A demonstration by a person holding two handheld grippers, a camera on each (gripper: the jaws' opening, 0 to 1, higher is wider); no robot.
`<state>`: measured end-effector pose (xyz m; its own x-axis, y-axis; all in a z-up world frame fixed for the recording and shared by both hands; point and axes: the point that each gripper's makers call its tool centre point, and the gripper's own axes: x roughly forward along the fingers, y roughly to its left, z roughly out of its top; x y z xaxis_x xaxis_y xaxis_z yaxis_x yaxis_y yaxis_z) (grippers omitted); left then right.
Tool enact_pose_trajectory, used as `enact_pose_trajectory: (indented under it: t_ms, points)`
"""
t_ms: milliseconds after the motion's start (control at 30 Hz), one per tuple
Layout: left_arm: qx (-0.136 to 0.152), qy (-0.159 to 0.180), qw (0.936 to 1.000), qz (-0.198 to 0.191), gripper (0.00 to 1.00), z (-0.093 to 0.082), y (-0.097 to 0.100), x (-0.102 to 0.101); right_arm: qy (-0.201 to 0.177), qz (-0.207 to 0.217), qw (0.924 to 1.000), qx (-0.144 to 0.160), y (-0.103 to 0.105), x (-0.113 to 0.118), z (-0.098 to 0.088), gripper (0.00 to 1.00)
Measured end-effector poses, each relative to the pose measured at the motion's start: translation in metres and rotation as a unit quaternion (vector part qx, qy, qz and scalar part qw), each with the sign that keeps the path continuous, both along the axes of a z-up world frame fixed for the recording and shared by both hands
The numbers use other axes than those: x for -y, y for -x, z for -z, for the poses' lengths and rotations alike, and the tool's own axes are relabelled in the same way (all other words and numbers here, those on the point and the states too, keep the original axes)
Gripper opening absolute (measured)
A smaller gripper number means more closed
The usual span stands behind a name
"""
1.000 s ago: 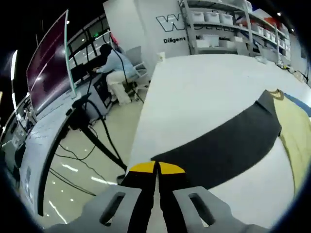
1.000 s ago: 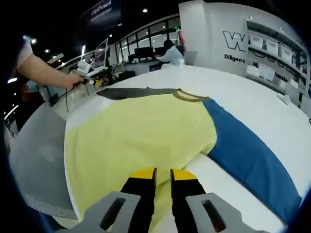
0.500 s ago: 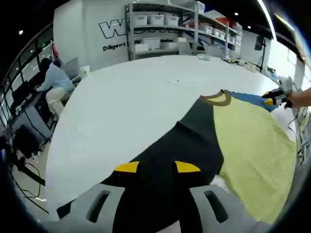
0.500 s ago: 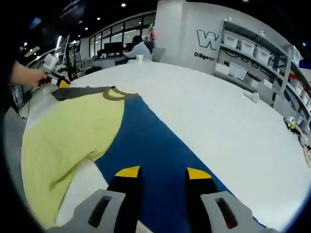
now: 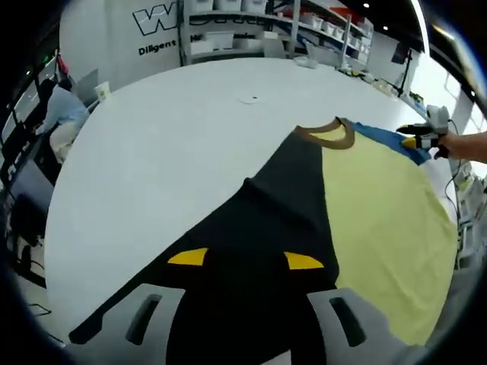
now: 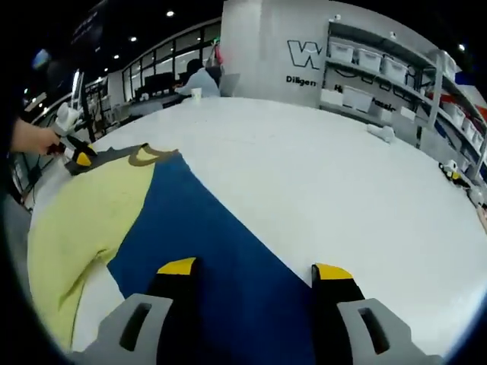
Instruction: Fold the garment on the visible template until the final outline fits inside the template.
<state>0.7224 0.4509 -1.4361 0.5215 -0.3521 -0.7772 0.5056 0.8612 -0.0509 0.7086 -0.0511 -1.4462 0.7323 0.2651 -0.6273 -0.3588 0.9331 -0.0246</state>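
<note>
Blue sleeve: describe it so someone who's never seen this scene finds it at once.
Start at the big white table, where one shirt lies spread flat with a yellow body and a brown collar. The blue sleeve runs from that collar out under the open right gripper. The other sleeve is black, under the open left gripper.

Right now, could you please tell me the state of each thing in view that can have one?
Garment: unfolded, flat on the table.
Dark sleeve: spread out, under the left gripper.
Blue sleeve: spread out, under the right gripper.
Left gripper: open.
Right gripper: open.
</note>
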Motion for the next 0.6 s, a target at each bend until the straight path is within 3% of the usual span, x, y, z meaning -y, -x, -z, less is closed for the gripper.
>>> enact_pose_trajectory:
  t_ms: [100, 167, 200, 367, 433, 567, 600]
  points:
    - [0.004, -0.007, 0.9999, 0.008, 0.39, 0.000, -0.004, 0.012, -0.003, 0.007, 1.0000, 0.002, -0.003, 0.002, -0.001, 0.51]
    - [0.008, -0.017, 0.9998, 0.003, 0.40, 0.000, -0.009, 0.013, -0.015, 0.026, 0.9995, -0.007, -0.003, 0.008, 0.001, 0.54]
    - [0.007, -0.018, 0.9998, -0.008, 0.41, 0.000, -0.011, 0.011, 0.000, 0.020, 0.9998, 0.009, -0.010, 0.015, -0.002, 0.56]
    - [0.005, -0.022, 0.9975, -0.067, 0.45, 0.000, -0.017, -0.011, -0.005, 0.046, 0.9989, -0.005, -0.005, 0.021, -0.001, 0.56]
    - [0.006, -0.014, 0.9957, -0.091, 0.42, 0.000, -0.013, -0.020, -0.008, 0.055, 0.9985, -0.005, -0.005, 0.027, -0.001, 0.58]
    - [0.014, -0.010, 0.9952, -0.096, 0.39, -0.001, -0.004, -0.033, -0.009, 0.042, 0.9991, -0.006, 0.003, 0.028, -0.007, 0.49]
    - [0.013, -0.012, 0.9952, -0.097, 0.38, -0.002, -0.002, -0.037, 0.012, 0.016, 0.9998, 0.001, 0.006, 0.029, -0.009, 0.46]
